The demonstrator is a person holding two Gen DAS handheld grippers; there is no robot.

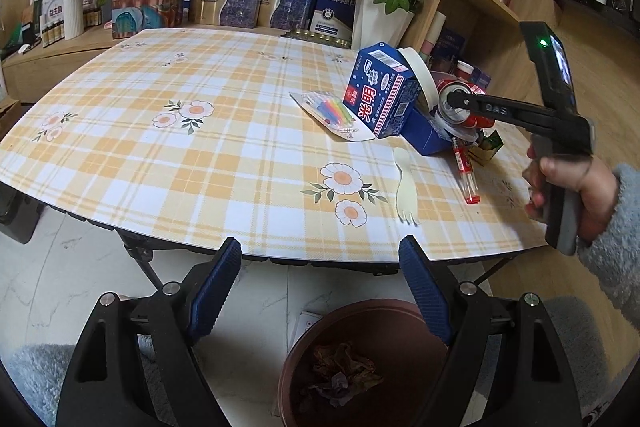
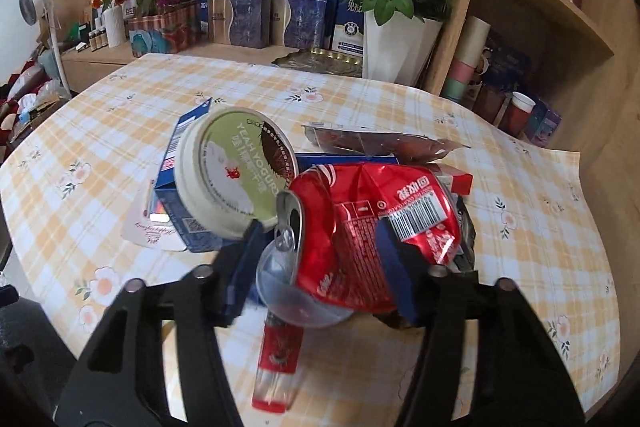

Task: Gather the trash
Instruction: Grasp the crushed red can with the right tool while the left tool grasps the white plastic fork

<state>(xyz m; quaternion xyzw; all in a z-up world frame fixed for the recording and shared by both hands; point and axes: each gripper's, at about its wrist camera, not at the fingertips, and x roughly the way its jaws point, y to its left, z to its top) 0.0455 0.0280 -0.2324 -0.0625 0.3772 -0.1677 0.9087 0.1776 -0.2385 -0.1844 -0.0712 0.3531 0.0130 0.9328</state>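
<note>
A crushed red can (image 2: pixel 372 227) sits in the trash pile on the checked table (image 1: pixel 160 155), clamped between the right gripper (image 2: pixel 320 271) fingers. The left gripper (image 1: pixel 320 291) hangs wide and empty over the brown bin (image 1: pixel 360 359); a straight lift should spare the yogurt lid (image 2: pixel 236 171).

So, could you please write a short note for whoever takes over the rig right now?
Right gripper: jaws closed on the crushed red soda can, over the checked tablecloth table.
Left gripper: open, empty, above the brown round bin on the floor.
Done: crumpled brown scraps lie in the bin.
Left on the table: blue milk carton, round yogurt tub, pale plastic spork, card of coloured candles, red-capped clear tube, clear wrapper.
Next: probably carry the can to the bin.
</note>
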